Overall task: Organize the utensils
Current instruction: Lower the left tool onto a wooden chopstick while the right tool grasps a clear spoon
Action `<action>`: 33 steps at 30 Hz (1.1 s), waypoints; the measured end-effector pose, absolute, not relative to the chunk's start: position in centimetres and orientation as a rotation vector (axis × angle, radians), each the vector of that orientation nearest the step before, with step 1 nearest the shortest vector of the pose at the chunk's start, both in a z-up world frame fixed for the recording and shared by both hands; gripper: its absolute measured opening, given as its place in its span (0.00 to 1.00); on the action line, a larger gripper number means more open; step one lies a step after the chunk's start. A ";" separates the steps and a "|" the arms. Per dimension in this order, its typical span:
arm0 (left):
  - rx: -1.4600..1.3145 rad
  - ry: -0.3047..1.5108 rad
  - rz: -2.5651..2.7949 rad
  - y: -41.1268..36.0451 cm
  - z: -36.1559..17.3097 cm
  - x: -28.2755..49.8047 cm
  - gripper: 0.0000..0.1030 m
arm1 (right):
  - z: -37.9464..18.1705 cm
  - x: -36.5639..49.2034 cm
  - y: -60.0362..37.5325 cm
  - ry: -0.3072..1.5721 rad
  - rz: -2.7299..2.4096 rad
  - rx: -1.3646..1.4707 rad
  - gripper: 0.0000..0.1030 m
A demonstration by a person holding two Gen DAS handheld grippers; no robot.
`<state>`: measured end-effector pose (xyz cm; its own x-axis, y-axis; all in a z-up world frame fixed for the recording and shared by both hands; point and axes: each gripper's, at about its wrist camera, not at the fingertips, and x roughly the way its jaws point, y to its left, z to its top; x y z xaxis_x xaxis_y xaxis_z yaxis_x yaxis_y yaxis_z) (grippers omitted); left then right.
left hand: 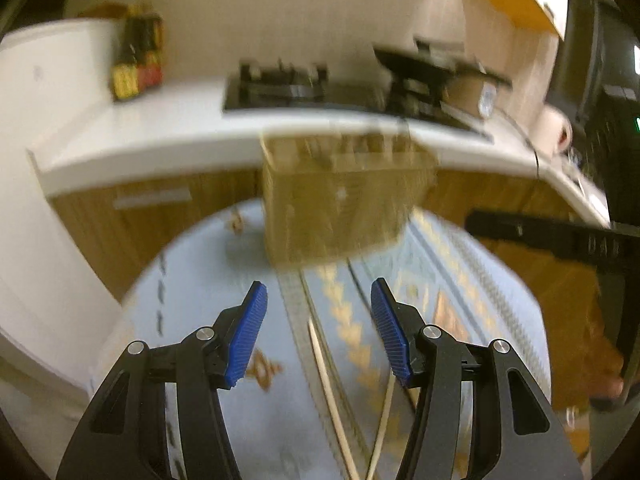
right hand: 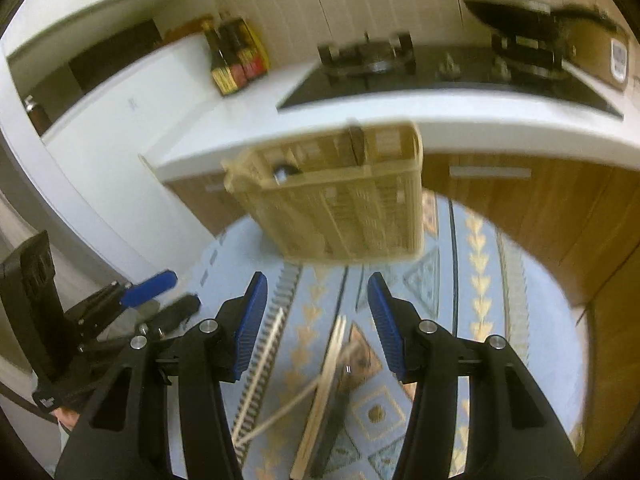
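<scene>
A beige slatted utensil basket [left hand: 340, 204] stands at the far edge of the table with the blue patterned cloth [left hand: 208, 320]; it also shows in the right wrist view [right hand: 344, 204], with a dark utensil inside. Two thin wooden chopsticks [left hand: 332, 384] lie on the cloth below my left gripper [left hand: 318, 304], which is open and empty. In the right wrist view chopsticks [right hand: 324, 384] and a dark-handled utensil [right hand: 332, 424] lie below my right gripper [right hand: 314, 296], also open and empty. The left gripper [right hand: 132, 304] shows at the left of that view.
A white counter [right hand: 400, 108] with a gas hob [right hand: 372, 60], a dark pan [right hand: 532, 16] and sauce bottles [right hand: 236, 56] runs behind the table. Wooden cabinets [right hand: 520, 200] stand below it. A white wall unit [left hand: 44, 160] is at the left.
</scene>
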<state>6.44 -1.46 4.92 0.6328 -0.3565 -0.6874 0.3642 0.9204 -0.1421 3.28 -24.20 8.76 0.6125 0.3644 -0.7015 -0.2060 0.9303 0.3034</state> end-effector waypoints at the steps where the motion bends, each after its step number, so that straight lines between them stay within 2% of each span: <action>1: 0.019 0.818 -0.423 -1.6 4.0 6.3 0.51 | 8.1 3.4 -24.2 0.875 0.327 0.199 0.48; 6: 0.027 1.032 -0.541 -2.9 -0.9 6.2 0.49 | 3.4 4.5 -23.9 1.042 0.307 0.191 0.48; 9: 0.086 1.086 -0.566 -4.4 -2.5 5.8 0.49 | 0.9 4.9 -24.2 1.114 0.306 0.210 0.48; 11: 0.137 1.099 -0.573 -5.3 -3.1 5.4 0.49 | -0.3 5.1 -24.5 1.149 0.304 0.232 0.48; 17: 0.279 1.134 -0.545 -8.4 -4.7 5.1 0.34 | -1.8 5.1 -25.2 1.187 0.299 0.259 0.47; 25: 0.338 1.085 -0.463 -10.2 -5.1 4.6 0.31 | -1.4 5.2 -26.0 1.180 0.286 0.285 0.47; 29: 0.291 1.059 -0.399 -10.1 -5.4 4.3 0.05 | -1.4 5.1 -26.1 1.183 0.289 0.288 0.47; 33: 0.134 1.068 -0.383 -8.0 -5.6 4.3 0.05 | -1.5 5.1 -26.0 1.184 0.291 0.290 0.47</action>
<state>4.29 -8.04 -5.57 0.4239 -0.2407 -0.8732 0.3690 0.9263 -0.0762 5.08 -25.98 -1.48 0.3493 0.3709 -0.8605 -0.0697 0.9261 0.3708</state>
